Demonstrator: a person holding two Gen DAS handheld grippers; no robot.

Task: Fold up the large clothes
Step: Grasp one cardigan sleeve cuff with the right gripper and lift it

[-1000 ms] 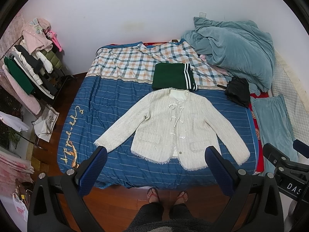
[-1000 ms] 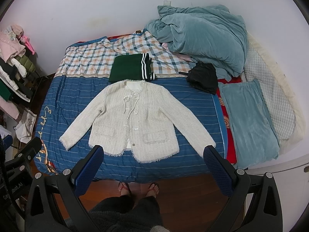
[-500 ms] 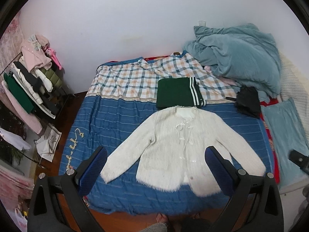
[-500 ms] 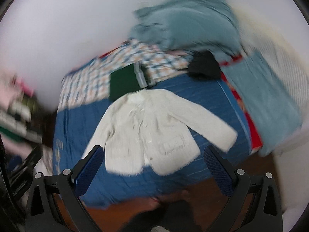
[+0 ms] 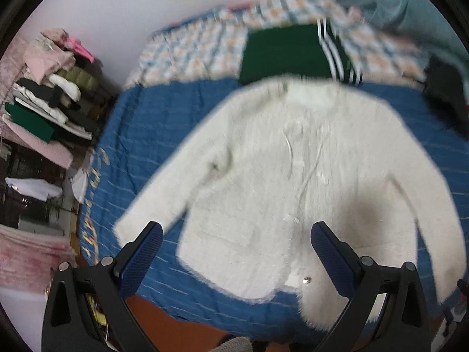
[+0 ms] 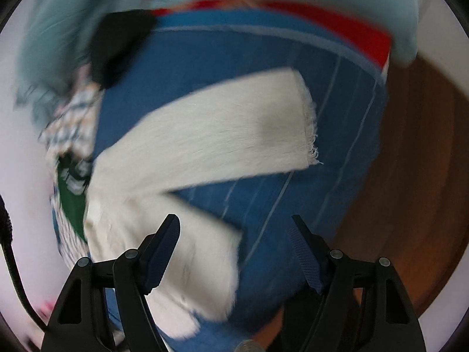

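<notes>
A white fuzzy jacket point(image 5: 281, 170) lies spread face up on the blue striped bedspread point(image 5: 152, 123), sleeves angled outward. My left gripper point(image 5: 237, 243) hovers open above the jacket's lower hem with nothing between its fingers. In the blurred, rolled right wrist view, the jacket's sleeve point(image 6: 222, 135) runs across the bedspread point(image 6: 263, 58) with its frayed cuff pointing right. My right gripper point(image 6: 234, 234) is above the jacket's hem corner, its jaws closing with nothing pressed between the pads.
A folded green garment with white stripes point(image 5: 290, 55) lies beyond the jacket's collar. A black garment point(image 5: 445, 94) and teal blanket point(image 5: 410, 8) sit at the bed's far right. A rack of clothes point(image 5: 49, 99) stands left. Wooden floor point(image 6: 410, 176) borders the bed.
Both grippers have dropped toward the bed, so the jacket looms much larger. The right gripper has rolled strongly, now facing the jacket's sleeve, and its fingers stand closer together.
</notes>
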